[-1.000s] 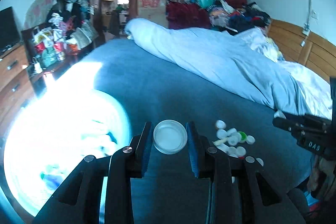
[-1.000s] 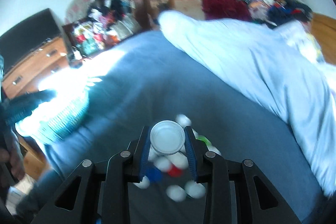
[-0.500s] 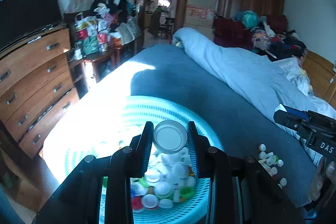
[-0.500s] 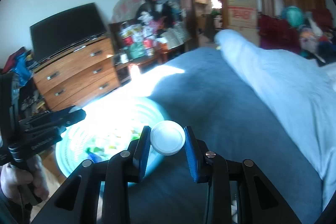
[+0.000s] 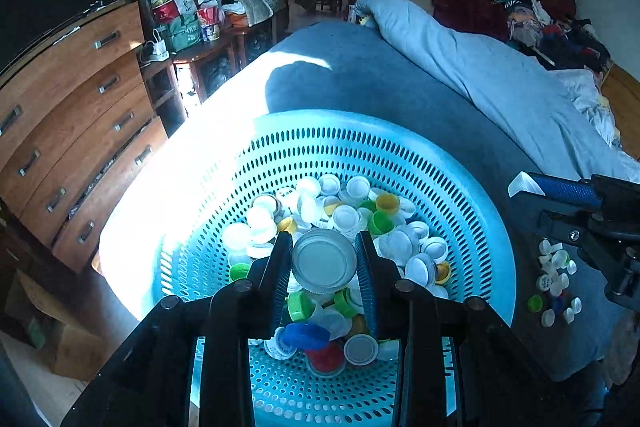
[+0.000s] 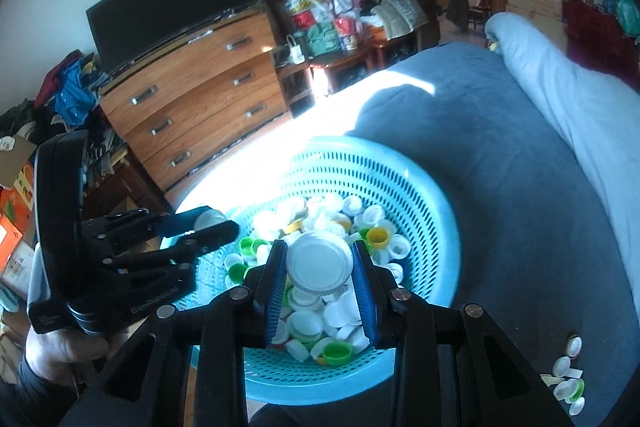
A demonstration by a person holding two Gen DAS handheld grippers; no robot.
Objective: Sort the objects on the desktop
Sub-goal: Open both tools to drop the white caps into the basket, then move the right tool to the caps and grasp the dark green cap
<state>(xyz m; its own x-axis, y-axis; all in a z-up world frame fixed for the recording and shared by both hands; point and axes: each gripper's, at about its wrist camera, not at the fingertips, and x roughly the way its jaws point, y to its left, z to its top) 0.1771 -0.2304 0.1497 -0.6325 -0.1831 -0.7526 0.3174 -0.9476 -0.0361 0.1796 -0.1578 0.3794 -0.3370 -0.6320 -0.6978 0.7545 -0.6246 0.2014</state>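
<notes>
1. Right now my left claw (image 5: 324, 263) is clamped on a wide whitish lid (image 5: 324, 261), pads pressing its rim from both sides so the flat face looks up at the camera.
2. My right claw (image 6: 320, 265) grips a second large lid (image 6: 319, 259) the same way; holding by the rim leaves each lid free to drop the moment the jaws part.
3. Both lids hang over the turquoise perforated basket (image 5: 472, 211), which sits on the bed (image 5: 380, 79) near its sunlit edge, beside the wooden dresser (image 6: 200, 83).
4. That basket already holds a heap of bottle caps (image 5: 344, 215), mostly white with some green, yellow, blue and red, so I judge it the collecting place and these two lids the next to join them.
5. A small cluster of loose caps (image 5: 554, 279) lies on the bed just outside the basket on its right, apparently not yet sorted.
6. In the right wrist view the left claw sits at the basket's left side, apart from my right one, so the two can release without knocking each other.
7. My guess is the task is well along, with only that small cluster left.
</notes>
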